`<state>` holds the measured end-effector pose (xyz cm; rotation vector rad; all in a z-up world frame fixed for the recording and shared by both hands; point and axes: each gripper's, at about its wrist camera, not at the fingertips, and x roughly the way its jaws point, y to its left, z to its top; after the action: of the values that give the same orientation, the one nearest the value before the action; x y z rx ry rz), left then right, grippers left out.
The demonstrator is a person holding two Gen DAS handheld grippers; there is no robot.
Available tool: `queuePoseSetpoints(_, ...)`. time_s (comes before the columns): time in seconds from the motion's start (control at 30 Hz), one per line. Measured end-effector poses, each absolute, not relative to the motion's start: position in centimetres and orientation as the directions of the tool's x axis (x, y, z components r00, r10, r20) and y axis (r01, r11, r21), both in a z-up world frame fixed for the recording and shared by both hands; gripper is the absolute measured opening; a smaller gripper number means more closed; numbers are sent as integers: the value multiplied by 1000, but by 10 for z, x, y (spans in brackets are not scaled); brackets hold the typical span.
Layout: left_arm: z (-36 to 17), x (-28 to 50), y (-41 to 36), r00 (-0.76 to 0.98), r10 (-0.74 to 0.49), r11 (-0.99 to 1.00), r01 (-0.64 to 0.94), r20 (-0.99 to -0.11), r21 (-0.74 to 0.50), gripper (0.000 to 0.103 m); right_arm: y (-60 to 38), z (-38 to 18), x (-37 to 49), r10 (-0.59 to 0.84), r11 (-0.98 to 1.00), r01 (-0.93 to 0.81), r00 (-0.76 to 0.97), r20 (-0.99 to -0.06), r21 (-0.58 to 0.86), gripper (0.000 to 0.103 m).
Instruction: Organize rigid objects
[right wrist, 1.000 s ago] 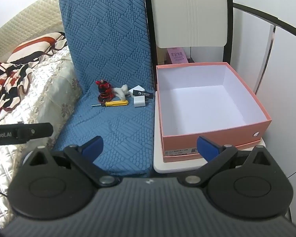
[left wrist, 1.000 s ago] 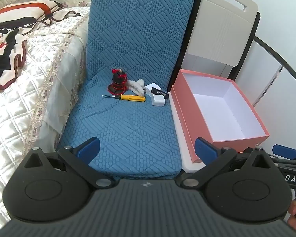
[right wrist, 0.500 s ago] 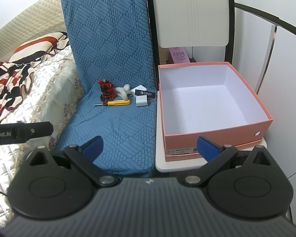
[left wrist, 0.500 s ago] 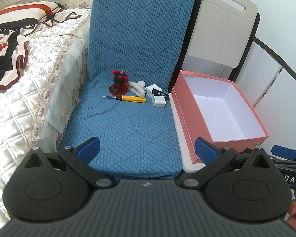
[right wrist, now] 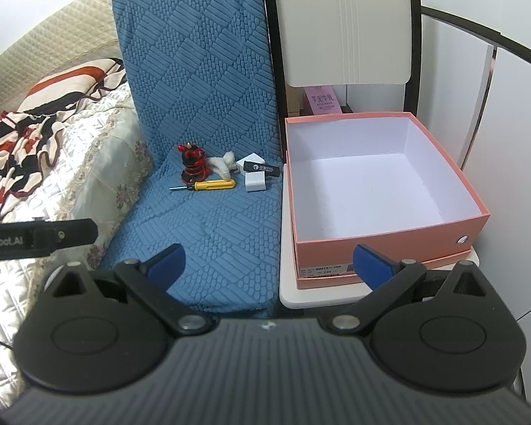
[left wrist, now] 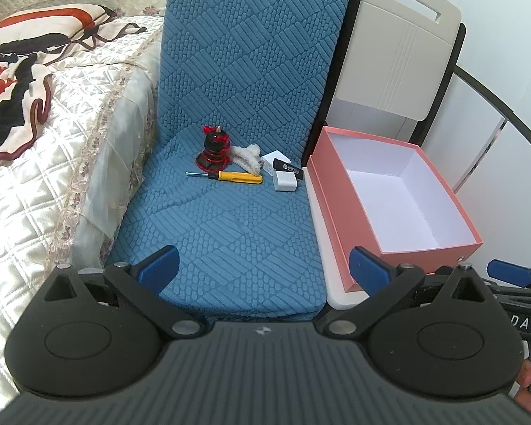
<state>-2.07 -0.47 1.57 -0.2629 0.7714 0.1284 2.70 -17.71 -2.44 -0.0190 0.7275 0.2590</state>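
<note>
Nothing is packed yet: the pink box [right wrist: 389, 191] sits bare (white inside). The screwdriver [left wrist: 230, 176], charger [left wrist: 285, 181] and red figurine [left wrist: 213, 152] cluster at twelve o'clock on the blue cushion [left wrist: 223, 233]. Left gripper [left wrist: 262, 265] and right gripper [right wrist: 267, 260] both gape, holding nothing.

Both grippers sit slightly nearer the blue cushion [left wrist: 230, 191] than a second ago. In the left wrist view the left gripper [left wrist: 262, 265] faces further left: the screwdriver [left wrist: 226, 176] and pink box [left wrist: 389, 194] appear shifted rightward. The right gripper [right wrist: 269, 260] view shows the same small drift.
</note>
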Motion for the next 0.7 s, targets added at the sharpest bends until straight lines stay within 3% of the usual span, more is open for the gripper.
queuePoseSetpoints(0.7, 7, -24, -13, 700, 17, 962, -205, -714, -178, 103, -179, -33, 22, 241, 966, -241, 703, -669, 94, 103)
